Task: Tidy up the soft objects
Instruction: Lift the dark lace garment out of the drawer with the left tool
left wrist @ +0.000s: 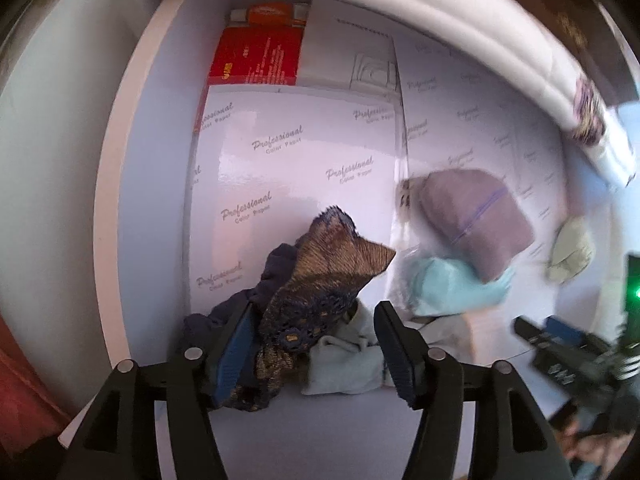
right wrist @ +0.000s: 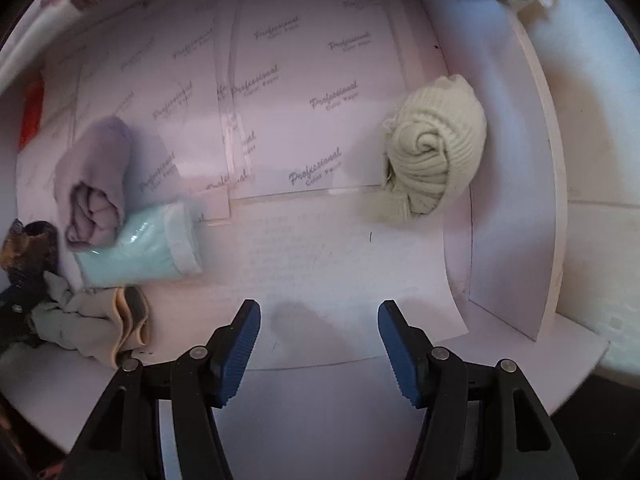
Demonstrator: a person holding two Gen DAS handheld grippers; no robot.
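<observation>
Between spread right gripper (right wrist: 318, 344) pads: bare white tray floor (right wrist: 320, 264); left gripper (left wrist: 316, 350) apart, brown-blue cloth (left wrist: 320, 280) seemingly loose.

Lavender roll (right wrist: 94, 184), pale blue pack (right wrist: 140, 246), cream knit roll (right wrist: 434, 152), navy-and-gold patterned cloth (left wrist: 320, 276).

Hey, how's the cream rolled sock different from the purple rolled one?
The cream sock is thick and ribbed; the purple sock looks smooth and thinner. The cream sock lies alone on the right, touching nothing else; the purple sock rests partly on a light blue packet on the left. Both are rolled into bundles on the white printed paper.
</observation>
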